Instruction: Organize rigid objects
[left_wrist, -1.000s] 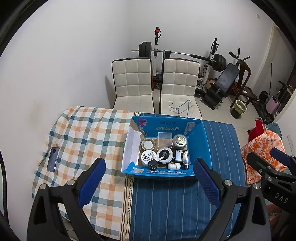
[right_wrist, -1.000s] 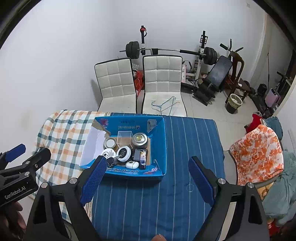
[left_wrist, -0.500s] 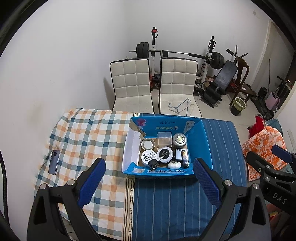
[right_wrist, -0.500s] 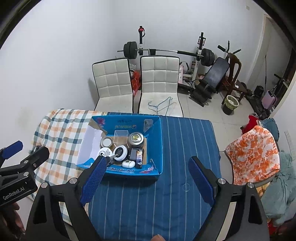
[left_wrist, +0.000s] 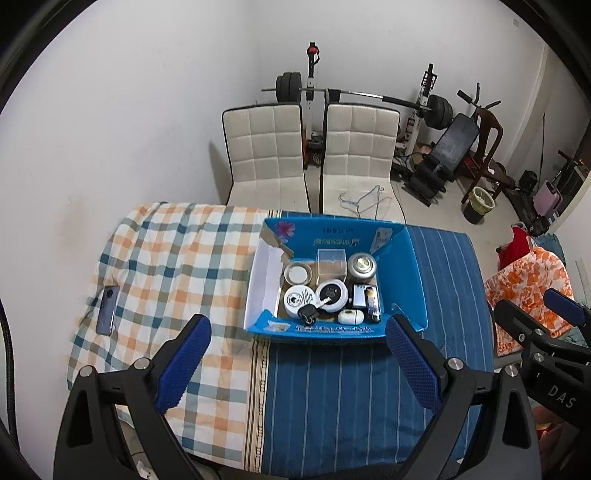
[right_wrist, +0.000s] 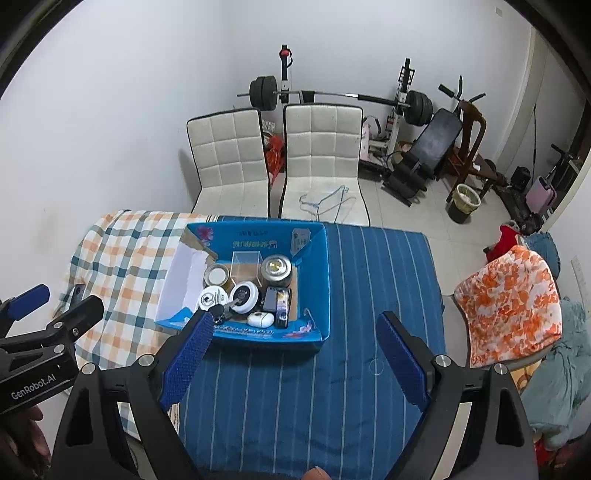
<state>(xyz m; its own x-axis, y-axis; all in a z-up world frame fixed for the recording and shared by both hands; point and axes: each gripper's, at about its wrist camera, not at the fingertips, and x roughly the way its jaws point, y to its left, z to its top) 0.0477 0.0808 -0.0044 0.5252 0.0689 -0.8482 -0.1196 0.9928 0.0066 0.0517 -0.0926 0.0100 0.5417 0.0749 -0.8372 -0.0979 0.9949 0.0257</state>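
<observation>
Left wrist view: my left gripper (left_wrist: 297, 354) hangs above the table with its jaws spread wide, grasping nothing. The blue box (left_wrist: 413, 273) sits ahead on the blue striped cloth (left_wrist: 332, 398), its left edge at the seam with the checked cloth (left_wrist: 177, 258). Inside it lie a silver tin (left_wrist: 362, 266), a clear cube (left_wrist: 331, 263), a white round case (left_wrist: 332, 292), a black key (left_wrist: 308, 314) and a white pebble-shaped case (left_wrist: 351, 316). A phone (left_wrist: 108, 310) lies on the checked cloth, well apart from the box.

Right wrist view: my right gripper (right_wrist: 293, 354) is likewise released and empty, raised above the striped cloth (right_wrist: 314, 387). The box (right_wrist: 317, 273) lies ahead, left of centre; my left finger (right_wrist: 186, 354) overlaps its near left corner in the frame
</observation>
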